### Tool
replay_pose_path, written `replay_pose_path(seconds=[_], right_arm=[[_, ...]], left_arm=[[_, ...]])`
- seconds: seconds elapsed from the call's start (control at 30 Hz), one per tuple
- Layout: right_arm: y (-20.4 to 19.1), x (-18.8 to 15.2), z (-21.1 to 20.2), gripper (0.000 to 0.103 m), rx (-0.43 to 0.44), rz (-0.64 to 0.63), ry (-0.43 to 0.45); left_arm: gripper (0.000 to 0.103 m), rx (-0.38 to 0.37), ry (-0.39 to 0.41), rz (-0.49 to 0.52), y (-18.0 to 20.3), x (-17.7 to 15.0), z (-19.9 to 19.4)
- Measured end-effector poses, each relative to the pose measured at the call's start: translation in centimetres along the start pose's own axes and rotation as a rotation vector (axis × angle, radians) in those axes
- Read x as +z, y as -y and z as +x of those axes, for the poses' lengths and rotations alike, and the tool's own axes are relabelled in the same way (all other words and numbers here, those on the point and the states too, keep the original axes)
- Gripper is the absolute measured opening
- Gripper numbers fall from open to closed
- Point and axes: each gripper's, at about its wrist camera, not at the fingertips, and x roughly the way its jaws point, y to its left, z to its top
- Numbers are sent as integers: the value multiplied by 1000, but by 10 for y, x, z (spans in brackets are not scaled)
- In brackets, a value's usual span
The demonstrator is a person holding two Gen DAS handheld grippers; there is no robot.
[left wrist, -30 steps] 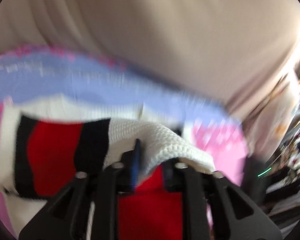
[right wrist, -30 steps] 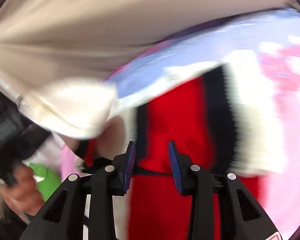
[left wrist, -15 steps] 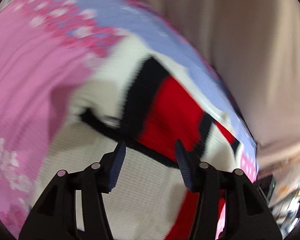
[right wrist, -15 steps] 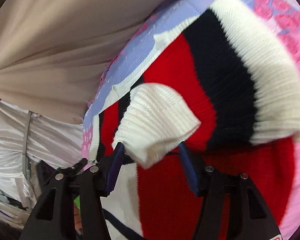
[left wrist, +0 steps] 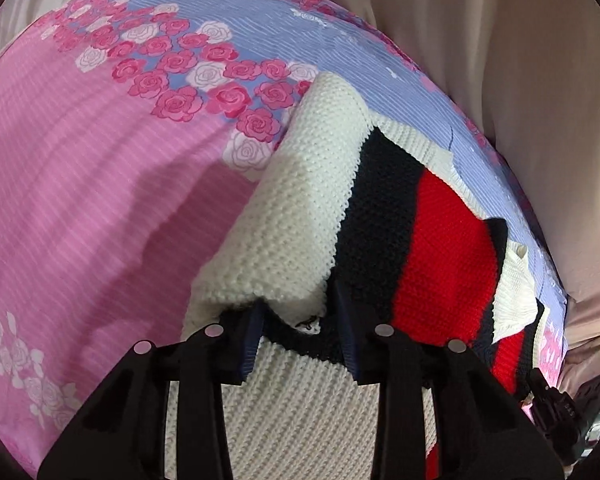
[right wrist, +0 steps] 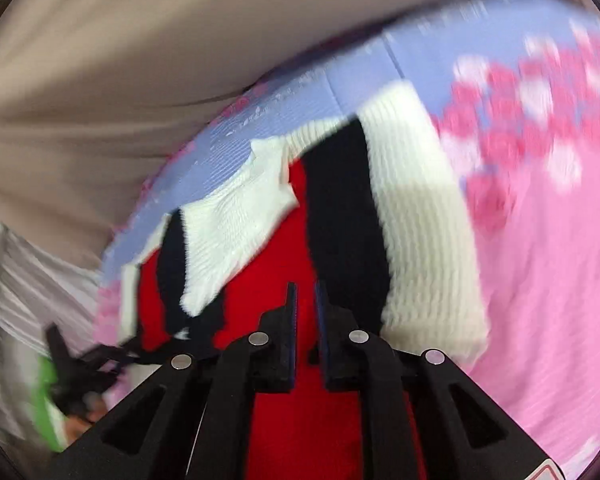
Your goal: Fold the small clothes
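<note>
A small knitted sweater [left wrist: 384, 216] in cream, black and red bands is lying on a pink and lilac bedsheet printed with roses [left wrist: 100, 152], which is spread over a bed. The left tongs [left wrist: 300, 332] are closing, with a folded cream edge of the sweater sitting between their blue pads. The right tongs [right wrist: 305, 312] are also closing, nearly together over the red band; whether they are pinching any knit cannot be told. Beige fabric [right wrist: 120, 60] is lying beyond the sheet.
</note>
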Motion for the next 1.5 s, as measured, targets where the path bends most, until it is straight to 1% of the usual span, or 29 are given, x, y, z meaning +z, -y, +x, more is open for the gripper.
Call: replay_pose_path(seconds=[0.03, 0.07, 0.1, 0.13, 0.17, 0.23, 0.27, 0.33, 0.37, 0.4, 0.5, 0.57, 0.6, 0.7, 0.73, 0.87, 0.9, 0.97, 1.03, 1.1, 1.13, 1.17, 1.23, 1.27, 1.33, 1.37, 1.4, 1.47, 1.5], right_arm=[[-2, -2, -3, 15, 45, 15, 28], [-7, -2, -4, 32, 57, 9, 45], [-14, 3, -1, 60, 55, -5, 62], [-21, 8, 2, 65, 50, -13, 75], [-24, 15, 7, 66, 52, -22, 80], [-27, 33, 30, 66, 33, -23, 45], [-29, 40, 48, 66, 7, -15, 11], [-31, 46, 66, 43, -9, -28, -12], [-37, 45, 72, 8, -4, -38, -21], [-46, 45, 68, 7, 24, -46, -1], [-77, 32, 9, 7, 83, -160, 172], [-75, 20, -14, 6, 54, -189, 226], [-62, 15, -13, 6, 10, -171, 216], [-16, 9, 37, 6, -114, -67, 43], [-11, 6, 43, 6, -120, -62, 27], [-24, 2, 25, 6, -49, -75, 110], [-23, 1, 30, 6, -71, -80, 102], [-8, 2, 42, 6, -118, -74, 35], [-11, 0, 32, 6, -92, -57, 49], [-24, -5, 12, 13, -113, -97, 101], [-31, -9, -1, 15, -150, -121, 144], [-38, -12, -12, 15, -167, -135, 187], [-47, -16, -22, 15, -129, -157, 225], [-49, -16, -21, 15, -123, -177, 215], [-52, -15, 13, 14, -165, -226, 110], [-44, -14, 39, 12, -218, -226, 20], [-36, -12, 49, 3, -230, -217, -10], [-34, -11, 31, 5, -216, -181, 20], [-37, -16, 8, 10, -198, -176, 48]], left_arm=[[33, -7, 0, -8, -2, 0, -1], [33, -14, -1, -17, -4, 1, -1], [34, -26, -2, -31, -6, 1, -1], [34, -35, -2, -42, -10, 3, -4], [35, -43, -3, -55, -12, 3, -4], [35, -50, -3, -76, -16, 4, -6], [35, -51, -2, -81, -15, 5, -5], [33, -47, 10, -83, -13, 7, -2], [26, -40, 16, -80, -9, 8, 0], [15, -39, 21, -78, -10, 9, -2], [13, -31, 36, -78, -12, 14, -6], [13, -30, 22, -84, -14, 15, -1], [13, -34, 8, -92, -16, 14, 3], [13, -7, 16, -69, -10, 11, 7], [13, 6, 20, -57, -7, 11, 7], [13, 9, 24, -51, -8, 12, 10], [13, 13, 25, -47, -7, 12, 11], [13, 23, 25, -39, -4, 13, 12], [13, 20, 21, -40, -5, 14, 11], [14, 16, 22, -41, -6, 13, 11], [14, 15, 27, -35, -6, 13, 11], [14, 17, 30, -28, -6, 12, 11], [14, 31, 41, -12, -3, 10, 11], [14, 36, 46, -9, -2, 9, 11], [14, 43, 57, -10, 0, 8, 11], [14, 43, 59, -11, -1, 7, 10], [15, 39, 55, -9, -1, 6, 9], [17, 23, 34, -5, -5, 5, 2], [19, 6, 31, -1, -8, 4, -6]])
